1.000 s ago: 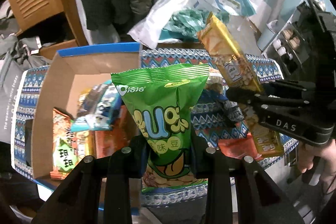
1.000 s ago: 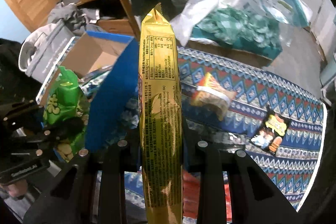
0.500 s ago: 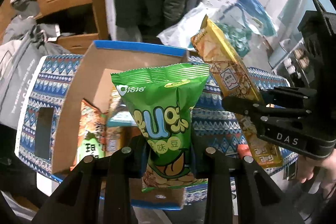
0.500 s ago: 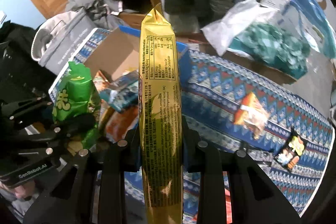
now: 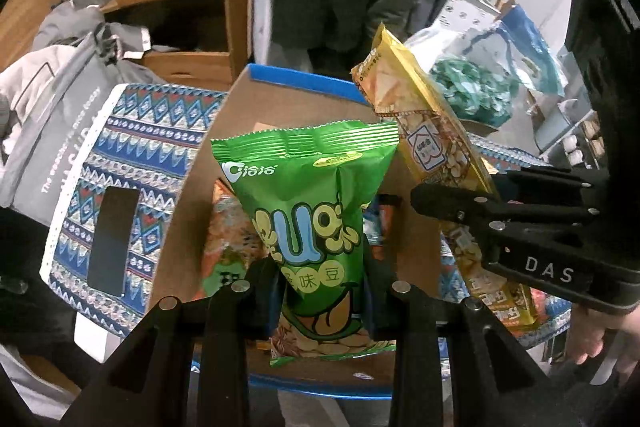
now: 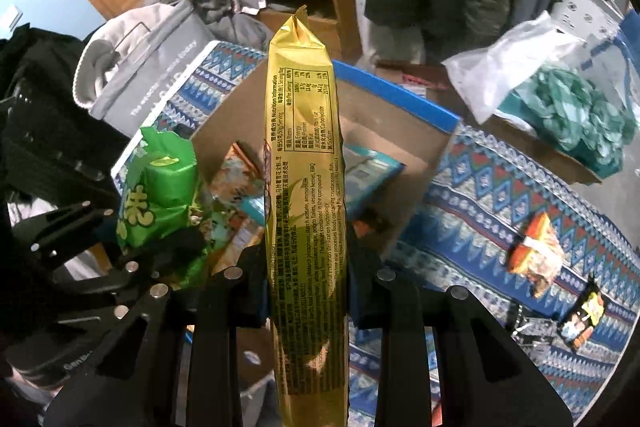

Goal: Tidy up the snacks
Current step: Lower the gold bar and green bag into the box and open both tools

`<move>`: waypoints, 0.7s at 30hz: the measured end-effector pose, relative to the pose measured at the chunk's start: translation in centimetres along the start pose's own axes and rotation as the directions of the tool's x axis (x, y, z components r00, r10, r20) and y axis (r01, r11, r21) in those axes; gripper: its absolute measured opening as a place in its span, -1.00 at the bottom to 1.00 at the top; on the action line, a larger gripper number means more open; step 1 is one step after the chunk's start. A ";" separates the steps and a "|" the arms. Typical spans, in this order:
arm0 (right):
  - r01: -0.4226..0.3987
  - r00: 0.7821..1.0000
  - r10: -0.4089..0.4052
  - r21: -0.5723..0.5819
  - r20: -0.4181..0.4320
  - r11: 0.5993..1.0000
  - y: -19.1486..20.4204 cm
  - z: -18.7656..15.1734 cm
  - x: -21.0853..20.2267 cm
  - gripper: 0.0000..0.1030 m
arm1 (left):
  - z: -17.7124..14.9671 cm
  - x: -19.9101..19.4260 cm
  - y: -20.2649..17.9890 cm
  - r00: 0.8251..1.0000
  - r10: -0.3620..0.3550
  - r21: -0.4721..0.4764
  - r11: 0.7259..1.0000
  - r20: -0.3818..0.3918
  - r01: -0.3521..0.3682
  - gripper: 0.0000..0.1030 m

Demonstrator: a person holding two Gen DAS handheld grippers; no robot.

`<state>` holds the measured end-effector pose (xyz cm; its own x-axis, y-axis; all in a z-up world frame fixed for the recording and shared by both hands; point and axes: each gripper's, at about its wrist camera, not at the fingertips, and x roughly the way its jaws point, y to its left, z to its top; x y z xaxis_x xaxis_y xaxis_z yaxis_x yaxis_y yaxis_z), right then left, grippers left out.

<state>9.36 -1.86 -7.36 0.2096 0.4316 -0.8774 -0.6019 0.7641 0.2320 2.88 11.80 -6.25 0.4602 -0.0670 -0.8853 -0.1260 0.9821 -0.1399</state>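
Observation:
My left gripper (image 5: 322, 291) is shut on a green snack bag (image 5: 312, 211) and holds it upright over the open cardboard box with a blue rim (image 5: 280, 99). My right gripper (image 6: 306, 287) is shut on a long gold snack pack (image 6: 306, 187), held upright above the same box (image 6: 396, 87). The gold pack (image 5: 432, 163) and the right gripper (image 5: 472, 203) show at right in the left wrist view. The green bag (image 6: 160, 195) and the left gripper (image 6: 132, 267) show at left in the right wrist view. Several snack packs (image 6: 240, 183) lie inside the box.
The box stands on a blue patterned cloth (image 6: 500, 195). Two loose snack packs lie on the cloth at right, an orange one (image 6: 538, 255) and a dark one (image 6: 582, 315). A grey bag (image 5: 52, 115) sits left; a clear bag of teal packets (image 6: 572, 111) lies behind.
Both grippers have moved left with their packs and now hang over the box. The box has shifted toward the middle of both views.

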 end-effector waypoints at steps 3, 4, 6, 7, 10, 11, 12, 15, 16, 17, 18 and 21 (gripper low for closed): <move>-0.009 1.000 0.009 0.000 0.000 1.000 0.9 0.5 0.7 -0.48 | 0.0 0.4 0.9 1.000 0.003 -0.016 1.000 -0.010 -0.003 -0.39; -0.012 1.000 0.012 -0.002 -0.004 1.000 1.2 0.7 0.9 -0.48 | 0.0 0.5 1.2 1.000 0.007 -0.020 1.000 -0.012 -0.007 -0.39; -0.014 1.000 0.014 -0.006 -0.013 1.000 1.7 0.9 1.4 -0.48 | 0.0 0.7 1.6 1.000 0.019 -0.025 0.999 -0.014 -0.019 -0.39; -0.016 1.000 0.015 -0.008 -0.017 1.000 1.9 1.0 1.7 -0.48 | 0.1 0.8 1.9 1.000 0.023 -0.029 0.999 -0.016 -0.023 -0.39; -0.023 0.999 0.023 -0.004 -0.031 1.000 2.3 1.3 2.4 -0.48 | 0.1 1.2 2.5 0.999 0.031 -0.040 0.999 -0.024 -0.032 -0.39; -0.027 0.999 0.027 0.001 -0.036 1.000 2.3 1.4 2.7 -0.48 | 0.1 1.3 2.7 0.999 0.033 -0.043 0.998 -0.027 -0.034 -0.39; -0.029 0.999 0.030 0.004 -0.041 1.000 2.4 1.4 2.9 -0.48 | 0.1 1.5 2.8 0.999 0.037 -0.047 0.998 -0.031 -0.038 -0.38; -0.030 0.998 0.031 0.008 -0.050 1.000 2.4 1.5 3.3 -0.46 | 0.1 1.9 3.4 0.998 0.051 -0.071 0.996 -0.047 -0.054 -0.38; -0.033 0.998 0.034 0.012 -0.054 0.999 2.4 1.5 3.5 -0.40 | 0.0 2.0 3.5 0.997 0.056 -0.079 0.995 -0.054 -0.060 -0.35; -0.033 0.998 0.034 0.015 -0.054 0.999 2.3 1.5 3.5 -0.38 | 0.0 2.1 3.6 0.997 0.060 -0.084 0.994 -0.058 -0.064 -0.30; -0.025 0.998 0.026 0.016 -0.053 1.000 2.3 1.5 3.5 -0.38 | 0.0 2.1 3.7 0.997 0.058 -0.088 0.994 -0.057 -0.063 -0.26; -0.025 0.999 0.026 0.019 -0.043 1.000 2.0 1.6 3.1 -0.30 | 0.0 1.8 3.6 0.997 0.070 -0.082 0.994 -0.043 -0.073 -0.07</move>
<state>10.04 1.84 -8.96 0.1606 0.4303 -0.8883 -0.5925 0.7618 0.2619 3.23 15.17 -8.33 0.4117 -0.0059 -0.9113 -0.2309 0.9667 -0.1106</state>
